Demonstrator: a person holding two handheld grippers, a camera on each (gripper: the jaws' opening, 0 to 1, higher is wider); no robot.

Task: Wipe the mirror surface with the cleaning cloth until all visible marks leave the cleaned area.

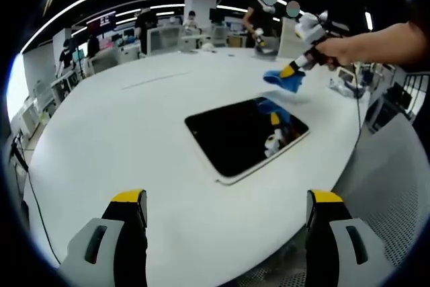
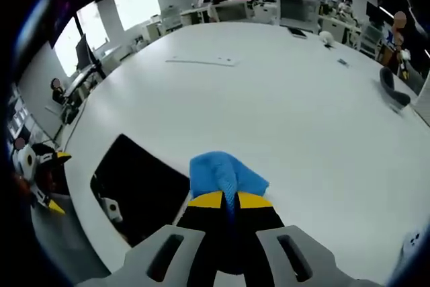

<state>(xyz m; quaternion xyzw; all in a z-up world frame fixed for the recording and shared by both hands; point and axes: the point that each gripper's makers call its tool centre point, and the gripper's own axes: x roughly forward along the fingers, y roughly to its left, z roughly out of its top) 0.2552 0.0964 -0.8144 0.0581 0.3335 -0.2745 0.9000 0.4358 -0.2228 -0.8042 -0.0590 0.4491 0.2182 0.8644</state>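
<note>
A dark rectangular mirror (image 1: 245, 136) lies flat on the white round table (image 1: 121, 132), near its right edge. My left gripper (image 1: 228, 216) hovers open in front of it, yellow-tipped jaws wide apart and holding nothing. Beyond the mirror's far corner, my right gripper (image 1: 293, 70), held by a hand, hangs above the table, shut on a blue cleaning cloth (image 1: 283, 80). The mirror reflects the cloth and gripper. In the right gripper view the cloth (image 2: 224, 176) bunches out of the shut right gripper (image 2: 228, 201), with the mirror (image 2: 138, 189) just to the left below it.
A thin strip (image 2: 201, 62) lies on the table's far side, and small objects (image 2: 327, 37) sit near its back edge. Desks with monitors (image 1: 164, 38) and several people stand around the room. Grey floor (image 1: 396, 179) shows past the table's right edge.
</note>
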